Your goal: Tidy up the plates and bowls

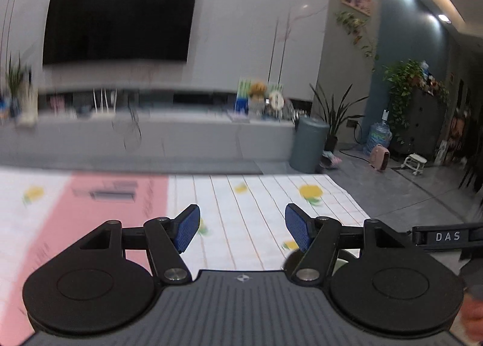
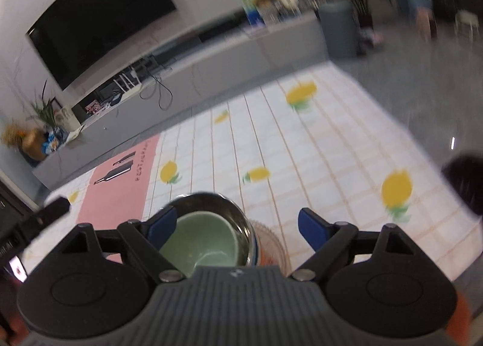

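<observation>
A: Surface?

B: Tablecloth (image 2: 317, 146), white grid with lemon print, pink panel far left. Bare across the middle and far side in both views.

A: Crockery?

B: One stack, near edge, seen from the right wrist. Steel bowl (image 2: 238, 219) outermost, green bowl (image 2: 202, 240) nested inside and tilted. Ribbed glass plate (image 2: 276, 247) just right of the steel bowl, partly hidden by it and the gripper body; under or merely beside, cannot tell. Orange and blue item between them, unidentified.

A: Right gripper?

B: Right gripper (image 2: 237, 229) spread wide, holding nothing. Left blue pad over the green bowl's rim; contact not confirmed. Right pad well clear of the stack.

A: Left gripper?

B: Left gripper (image 1: 242, 229) also spread, empty, above bare cloth. Dark round edge behind its right finger, too hidden to name.

A: Step in hand?

B: Judged late: nesting apparently done, or a regrip pending. View motion-blurred.

A: Next move?

B: Probably seat the green bowl level, or centre over a rim before closing. Risk: steel wall slippery, stack close to the table edge.
</observation>
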Action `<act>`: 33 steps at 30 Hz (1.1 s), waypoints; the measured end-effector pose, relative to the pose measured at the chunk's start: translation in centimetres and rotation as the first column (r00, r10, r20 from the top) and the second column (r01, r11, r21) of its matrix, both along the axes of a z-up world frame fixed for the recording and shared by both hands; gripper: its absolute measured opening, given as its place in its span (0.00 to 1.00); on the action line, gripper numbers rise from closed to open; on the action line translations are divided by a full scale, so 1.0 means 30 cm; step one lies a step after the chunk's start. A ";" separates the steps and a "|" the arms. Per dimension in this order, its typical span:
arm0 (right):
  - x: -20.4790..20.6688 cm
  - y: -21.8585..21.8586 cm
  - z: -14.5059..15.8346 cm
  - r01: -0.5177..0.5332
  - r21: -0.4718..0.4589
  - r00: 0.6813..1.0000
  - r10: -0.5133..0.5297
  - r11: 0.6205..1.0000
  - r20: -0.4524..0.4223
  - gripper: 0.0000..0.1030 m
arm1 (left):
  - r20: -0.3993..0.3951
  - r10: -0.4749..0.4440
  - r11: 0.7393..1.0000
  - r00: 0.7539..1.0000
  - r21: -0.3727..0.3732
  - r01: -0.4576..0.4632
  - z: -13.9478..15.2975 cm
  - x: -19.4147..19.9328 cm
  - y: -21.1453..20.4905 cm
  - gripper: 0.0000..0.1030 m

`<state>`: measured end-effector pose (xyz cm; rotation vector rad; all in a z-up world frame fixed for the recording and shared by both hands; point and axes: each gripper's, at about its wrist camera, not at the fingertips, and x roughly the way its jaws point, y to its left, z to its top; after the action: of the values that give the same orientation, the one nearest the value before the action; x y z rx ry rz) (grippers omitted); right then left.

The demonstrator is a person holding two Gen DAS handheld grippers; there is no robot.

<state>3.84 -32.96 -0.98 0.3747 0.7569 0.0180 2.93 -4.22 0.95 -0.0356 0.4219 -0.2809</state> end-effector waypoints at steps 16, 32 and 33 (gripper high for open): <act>-0.233 0.167 0.143 0.016 -0.239 0.971 0.042 0.971 0.235 0.96 | 0.168 0.083 0.987 0.982 0.121 -0.104 0.048 -0.191 -0.068 0.93; -0.450 0.241 0.019 0.005 -0.293 0.979 0.056 0.956 0.197 0.97 | -0.119 0.171 0.981 0.978 0.117 -0.158 -0.115 -0.240 -0.011 0.94; -0.457 0.243 0.010 -0.001 -0.300 0.980 0.061 0.954 0.191 0.97 | -0.135 0.175 0.979 0.975 0.132 -0.157 -0.130 -0.248 -0.012 0.94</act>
<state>-9.88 -25.66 -0.67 0.0693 0.5563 -0.0291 -4.51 -4.59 -2.94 0.0272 0.5773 -0.0873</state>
